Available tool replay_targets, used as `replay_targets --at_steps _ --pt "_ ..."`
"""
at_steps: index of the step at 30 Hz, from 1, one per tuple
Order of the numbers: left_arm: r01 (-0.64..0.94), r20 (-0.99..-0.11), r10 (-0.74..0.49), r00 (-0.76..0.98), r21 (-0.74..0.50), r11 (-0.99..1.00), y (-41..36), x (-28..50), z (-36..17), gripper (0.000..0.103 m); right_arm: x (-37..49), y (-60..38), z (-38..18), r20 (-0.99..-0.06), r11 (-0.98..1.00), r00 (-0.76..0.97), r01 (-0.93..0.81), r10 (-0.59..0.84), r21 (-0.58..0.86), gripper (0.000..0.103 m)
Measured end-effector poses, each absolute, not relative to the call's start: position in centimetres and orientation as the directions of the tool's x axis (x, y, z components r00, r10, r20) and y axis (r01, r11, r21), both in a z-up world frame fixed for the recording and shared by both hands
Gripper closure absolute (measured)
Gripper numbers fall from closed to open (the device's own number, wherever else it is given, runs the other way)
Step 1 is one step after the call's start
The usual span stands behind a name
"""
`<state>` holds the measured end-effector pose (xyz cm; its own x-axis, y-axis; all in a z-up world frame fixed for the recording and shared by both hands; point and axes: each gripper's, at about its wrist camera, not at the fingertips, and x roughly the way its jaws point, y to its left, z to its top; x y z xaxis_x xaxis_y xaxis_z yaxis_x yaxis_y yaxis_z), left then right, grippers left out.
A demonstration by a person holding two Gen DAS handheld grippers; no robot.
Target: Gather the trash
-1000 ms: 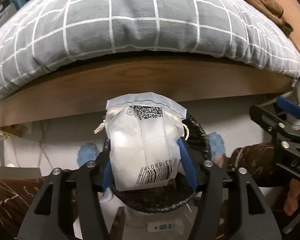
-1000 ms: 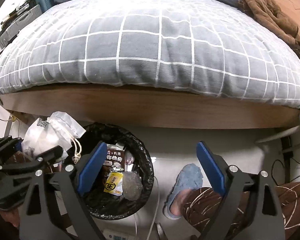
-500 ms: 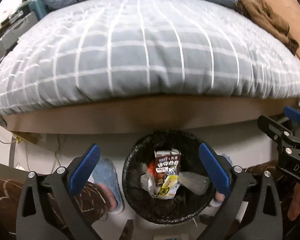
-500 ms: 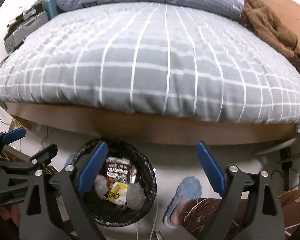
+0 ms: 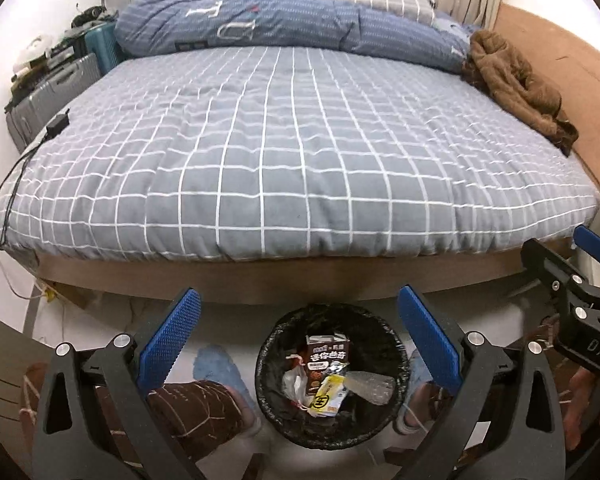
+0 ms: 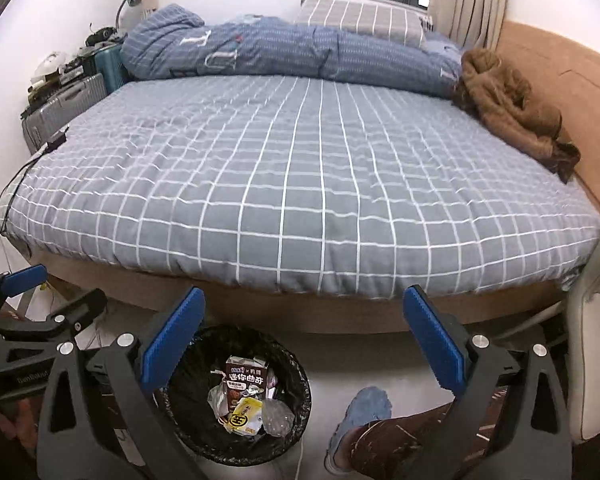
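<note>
A round bin with a black liner (image 5: 268, 372) stands on the floor at the foot of the bed; it also shows in the right wrist view (image 6: 300, 384). Inside lie a brown drink carton (image 5: 326, 360), a yellow wrapper (image 5: 326, 400), a white pouch (image 5: 294, 380) and crumpled clear plastic (image 5: 370, 386). My left gripper (image 5: 296, 340) is open and empty, high above the bin. My right gripper (image 6: 302, 344) is open and empty, up and right of the bin. Each gripper shows at the edge of the other's view.
A bed with a grey checked cover (image 5: 300, 152) fills the view, with a blue duvet (image 5: 280, 24) and a brown garment (image 5: 516, 88) at its far end. Suitcases (image 5: 52, 96) stand at left. The person's legs and blue slippers (image 6: 360, 412) flank the bin.
My left gripper opened and the white pouch dropped into the bin. Both grippers then rose and tilted up, so the whole bed top came into view.
</note>
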<state>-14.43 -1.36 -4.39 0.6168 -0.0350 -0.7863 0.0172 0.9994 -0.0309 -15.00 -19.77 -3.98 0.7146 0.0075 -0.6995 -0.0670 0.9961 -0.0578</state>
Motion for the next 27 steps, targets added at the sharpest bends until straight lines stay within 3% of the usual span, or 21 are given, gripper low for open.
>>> replay_targets --at_steps 8,27 --pt "0.024 -0.767 -0.049 0.640 -0.044 0.999 -1.5 -16.3 -2.1 0.006 -16.5 -20.1 -3.0 -0.692 0.997 0.722 -0.059 0.010 -0.048 0.008" --pt "0.035 -0.775 -0.068 0.629 -0.059 0.998 -1.6 -16.3 -2.1 0.006 -16.0 -20.1 -3.4 -0.698 0.998 0.716 -0.054 0.008 -0.044 0.008"
